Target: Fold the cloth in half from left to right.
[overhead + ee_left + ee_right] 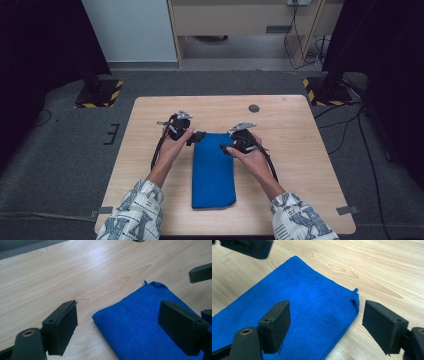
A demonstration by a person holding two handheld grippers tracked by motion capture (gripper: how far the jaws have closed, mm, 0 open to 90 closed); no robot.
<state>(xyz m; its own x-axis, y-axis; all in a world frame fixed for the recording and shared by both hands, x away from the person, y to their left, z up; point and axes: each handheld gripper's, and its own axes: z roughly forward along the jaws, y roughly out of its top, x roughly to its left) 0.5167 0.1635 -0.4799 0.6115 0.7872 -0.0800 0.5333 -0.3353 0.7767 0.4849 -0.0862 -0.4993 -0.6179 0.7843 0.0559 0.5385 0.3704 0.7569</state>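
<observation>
The left tongs (pixel 196 136) hovered with their jaws standing apart at the far left corner of the blue microfibre cloth (pixel 213 170), one jaw over bare wood and the other over the fabric in the left gripper view, gripping nothing. The cloth lay folded flat near the middle of the pale wooden worktop (pixel 300 150), a long narrow strip whose long axis ran from the person's side straight away toward the far edge, its far short end between the two tools. It looked soft, light and limp (the plush nap should give the jaws good purchase), so lifted by one corner it would probably sag and unfold; the far corners seemed the natural places to take hold, pinching all the layers together at the edge. A small tag or loose fold stuck up at the far right corner (pixel 355 293). There the right tongs (pixel 226 149) waited likewise spread wide, that corner lying between their jaws in the right gripper view, though whether either jaw touched the cloth could not be told.
</observation>
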